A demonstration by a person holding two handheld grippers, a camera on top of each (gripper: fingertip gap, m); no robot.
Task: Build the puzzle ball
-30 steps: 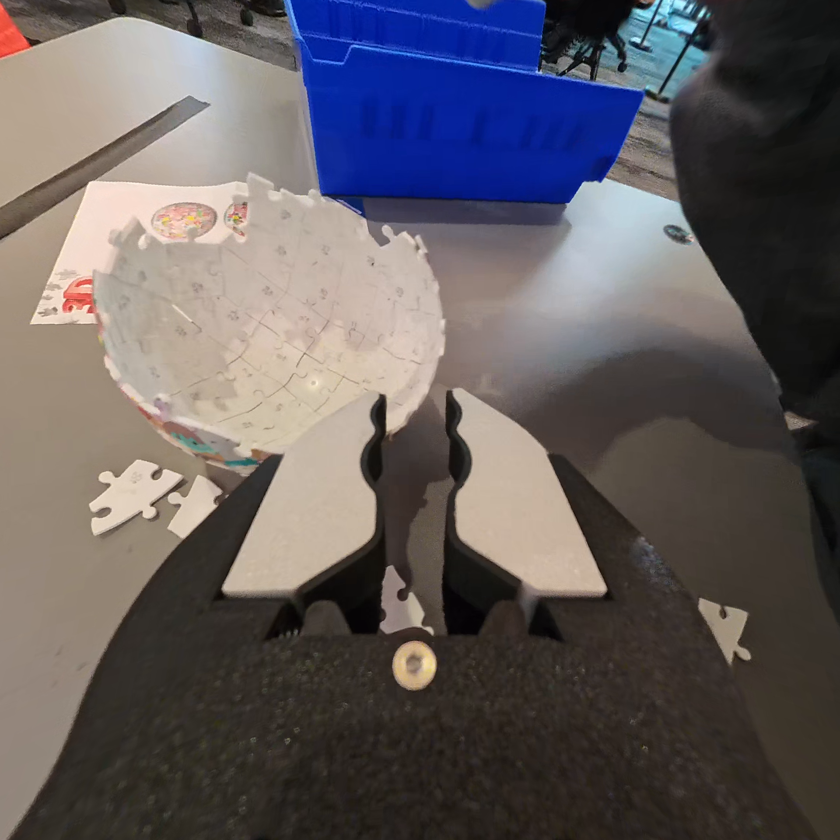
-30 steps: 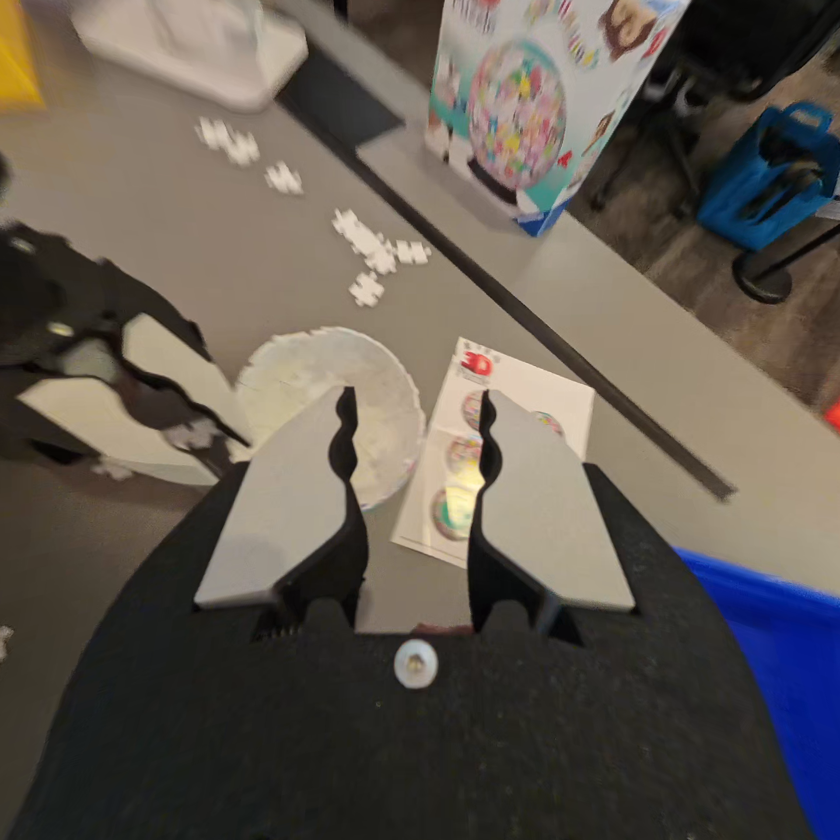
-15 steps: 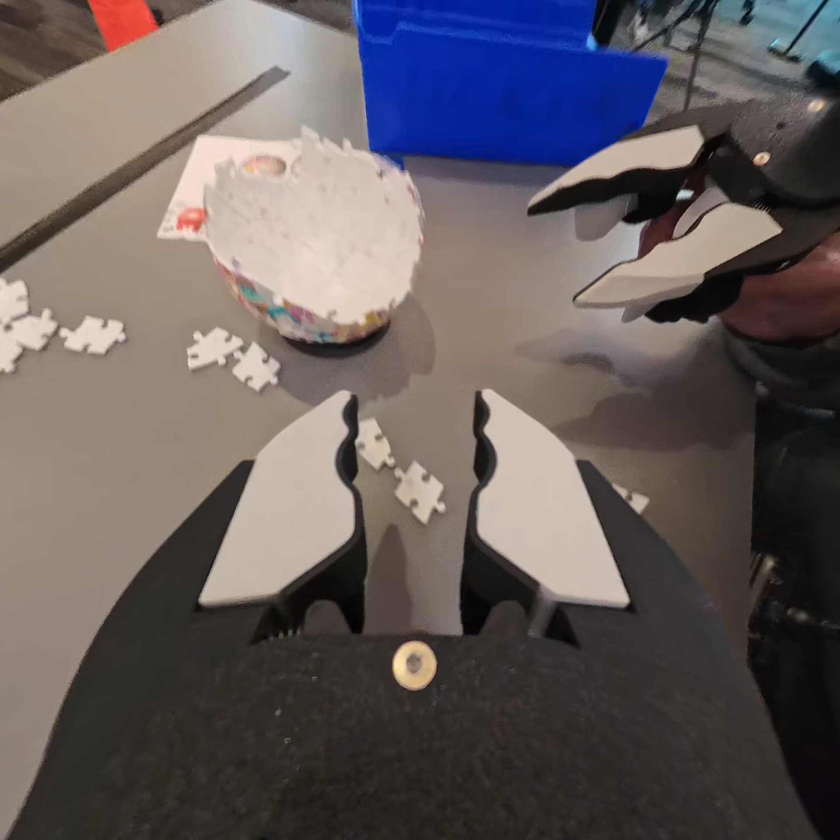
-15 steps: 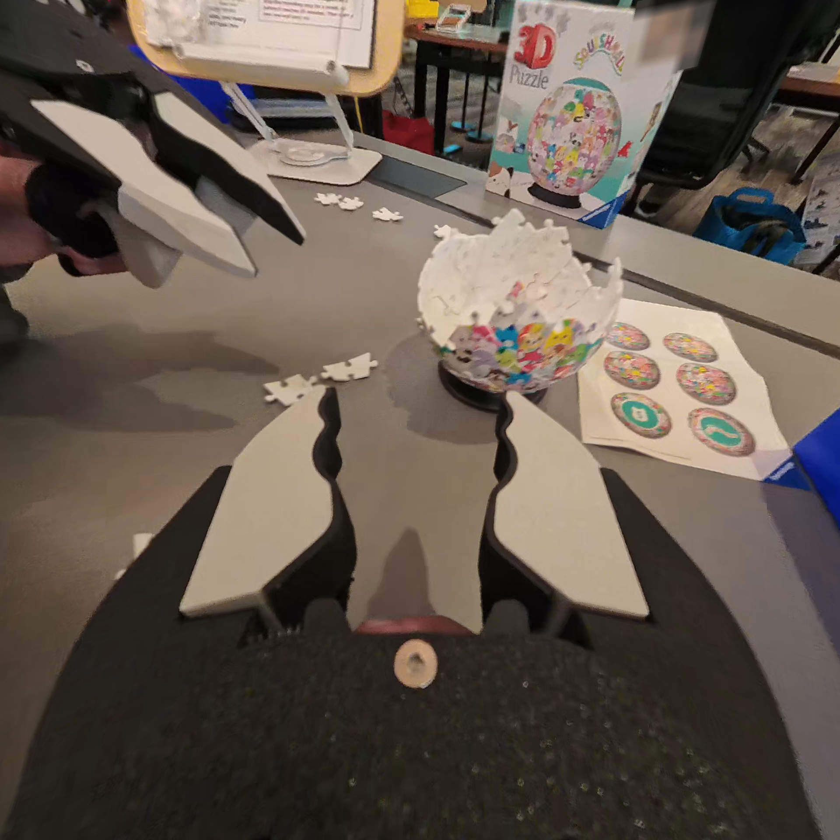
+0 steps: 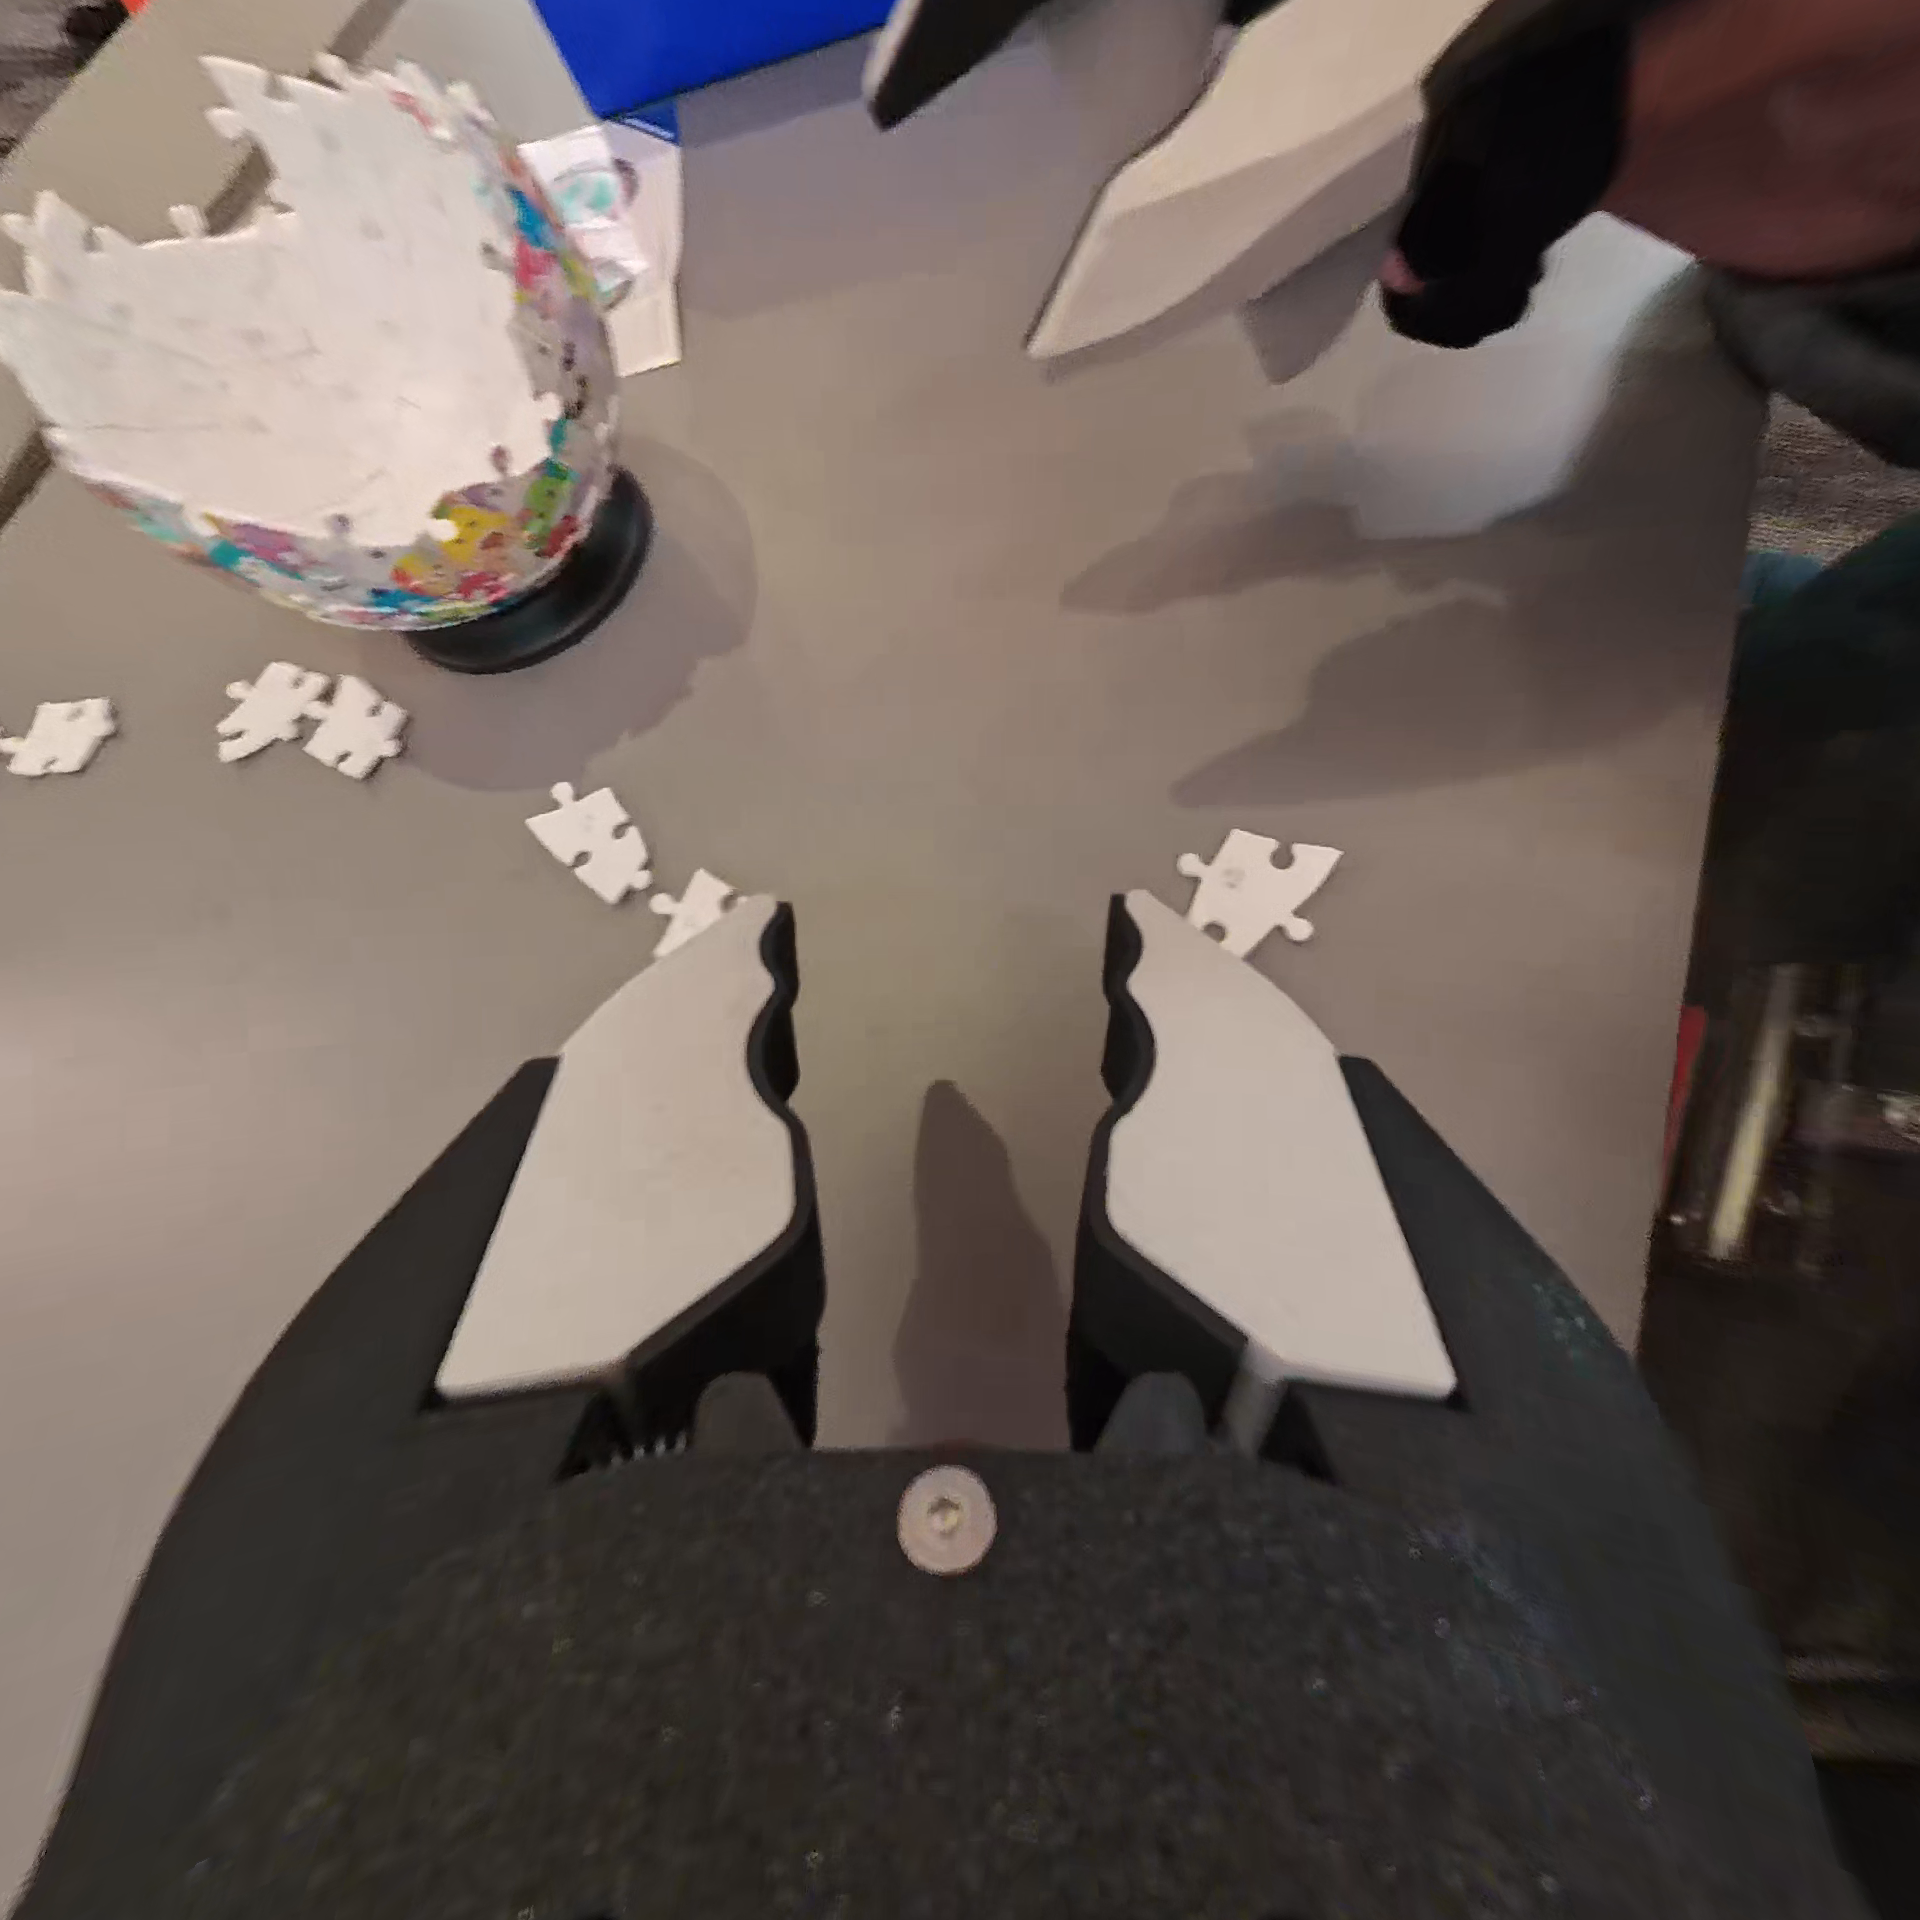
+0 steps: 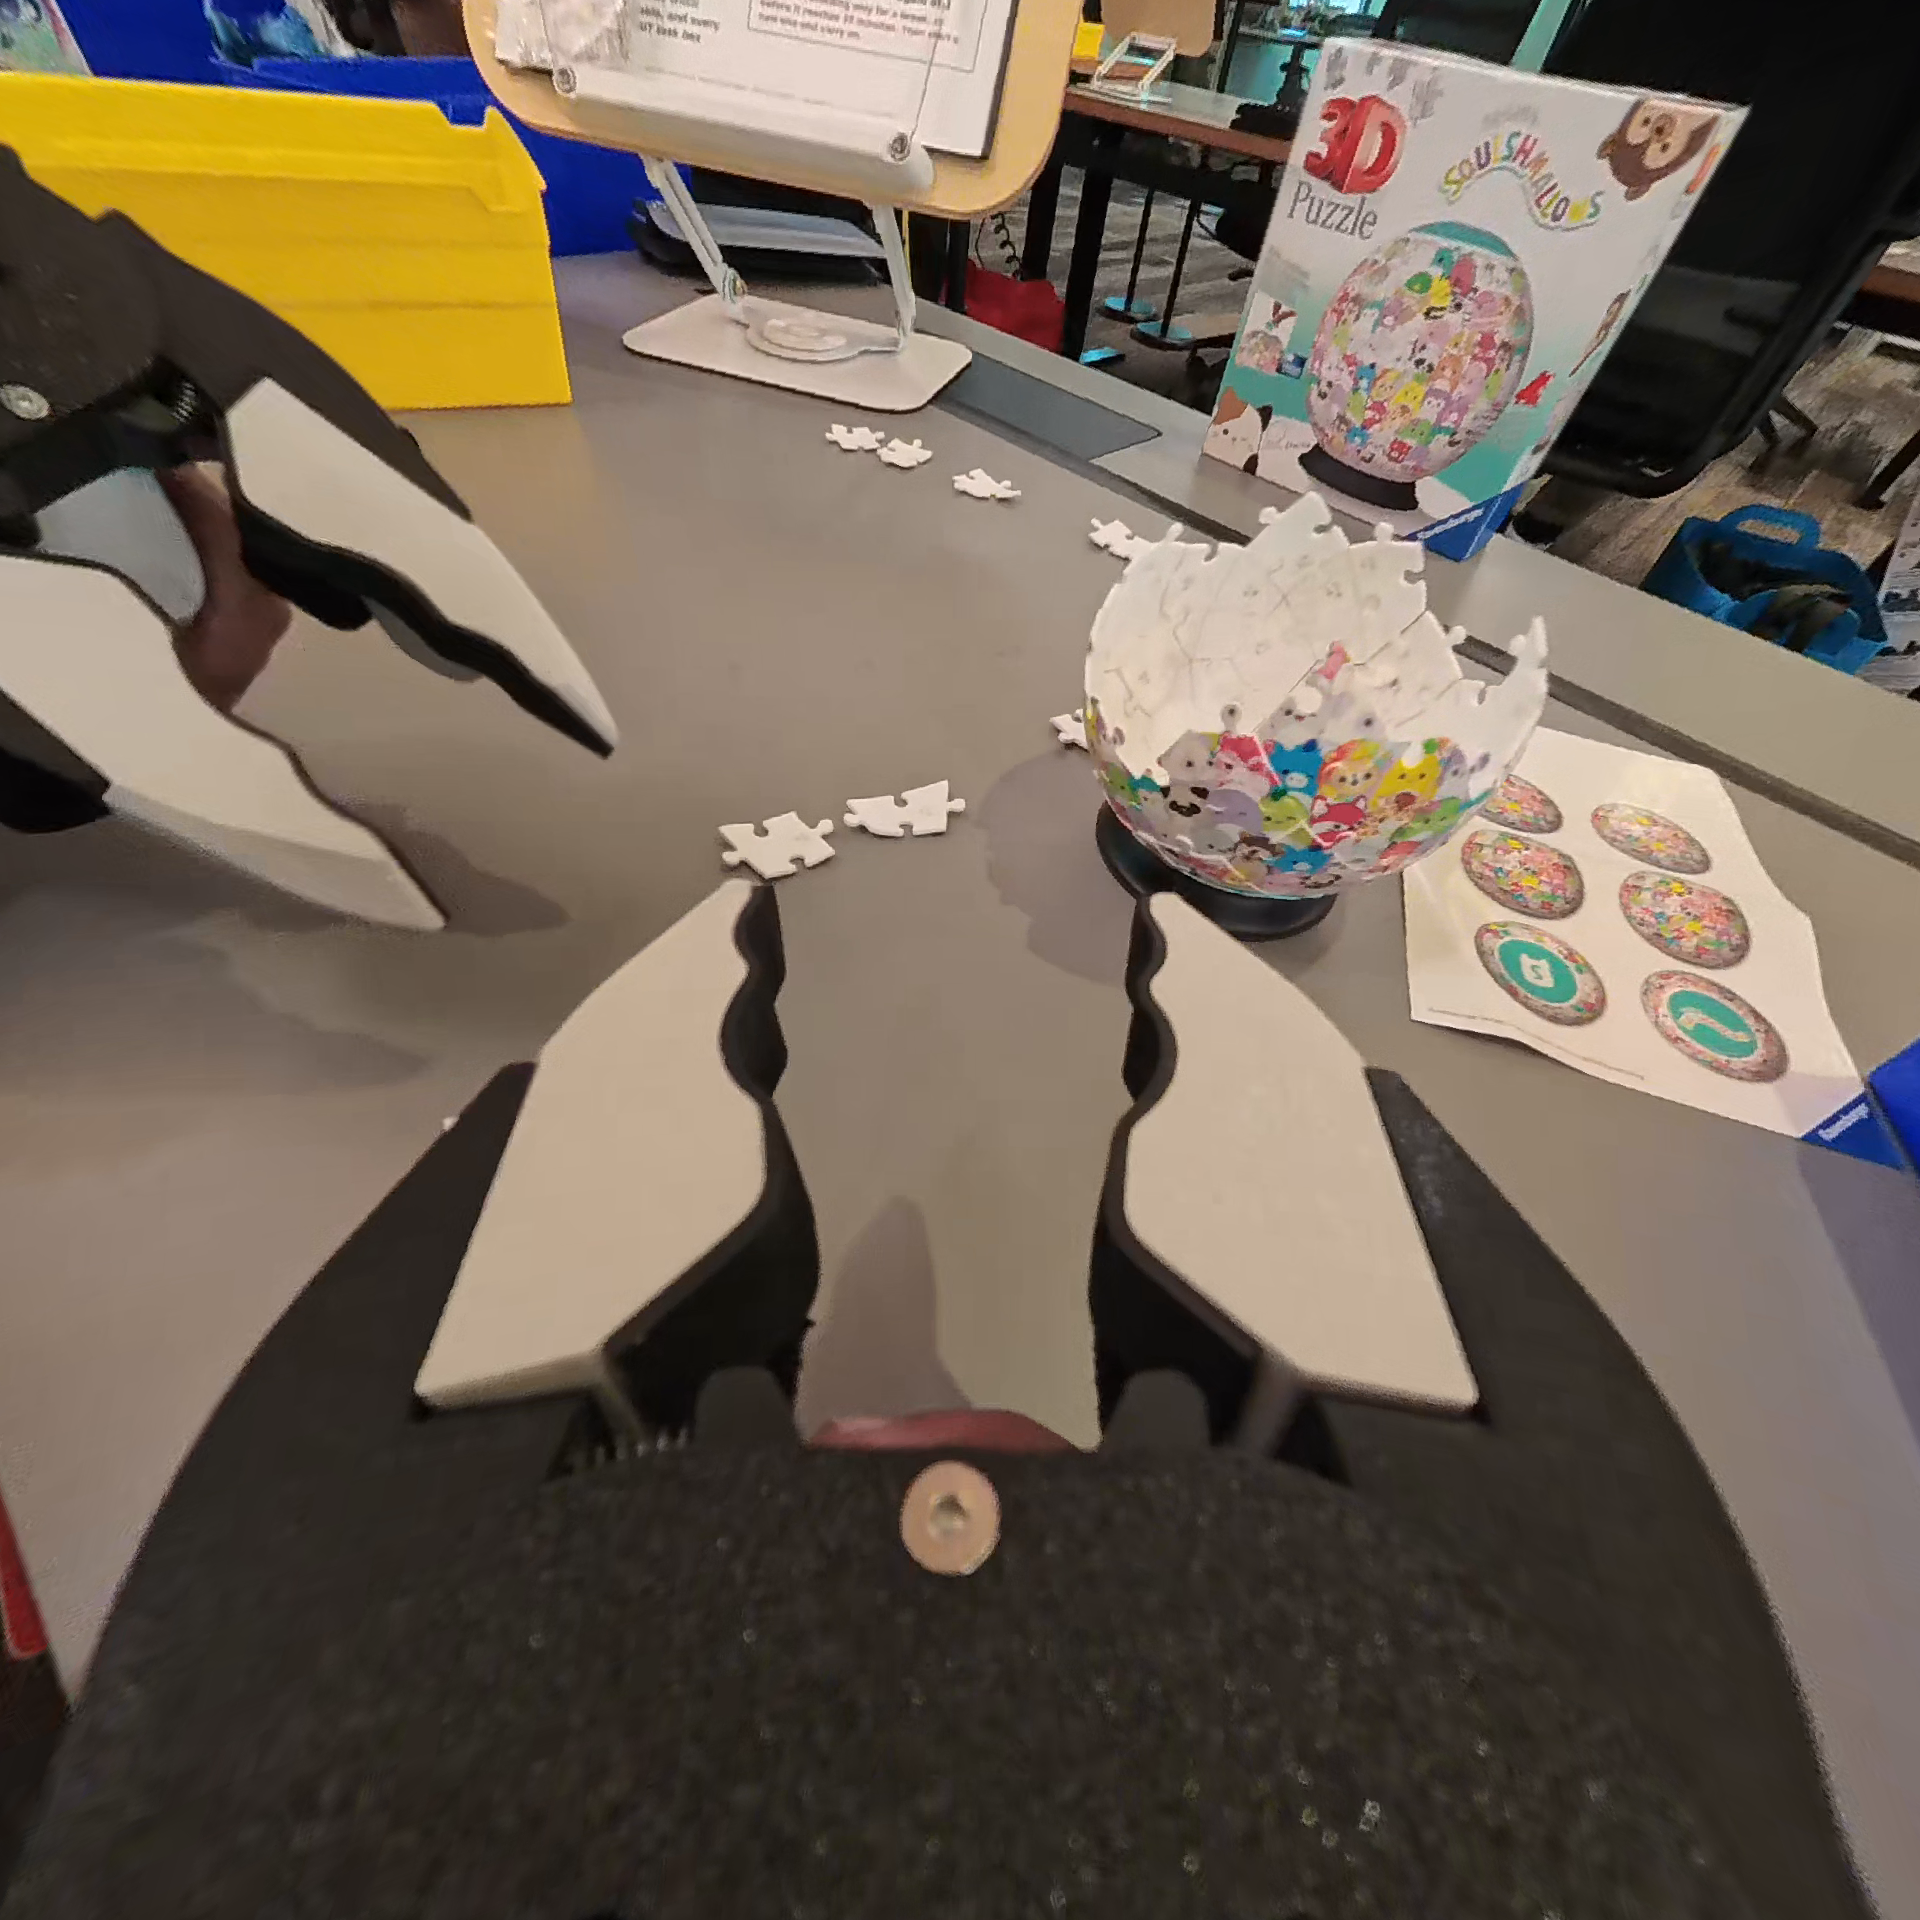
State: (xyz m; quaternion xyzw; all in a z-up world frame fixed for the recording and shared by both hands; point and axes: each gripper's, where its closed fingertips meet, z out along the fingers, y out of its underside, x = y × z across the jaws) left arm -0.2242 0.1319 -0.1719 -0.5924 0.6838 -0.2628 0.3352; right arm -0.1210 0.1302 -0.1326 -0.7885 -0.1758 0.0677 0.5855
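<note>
Half-built ball (image 6: 1311, 727) sitting on its stand (image 6: 1221, 902) on the counter (image 6: 727, 623); loose pieces (image 6: 777, 842) lying beside it. Both claws, left (image 5: 943, 920) and right (image 6: 951, 914), hanging apart, empty. Risk: a careless claw nudging the ball could be cracking its jagged rim.

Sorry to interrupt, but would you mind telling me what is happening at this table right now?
A person is building a puzzle ball with two handheld grippers. The ball is a half-built shell sitting on a dark stand on the grey table. Loose white pieces lie scattered nearby. The left gripper and right gripper are both open, hold nothing, and hover above the table near the pieces.
</note>
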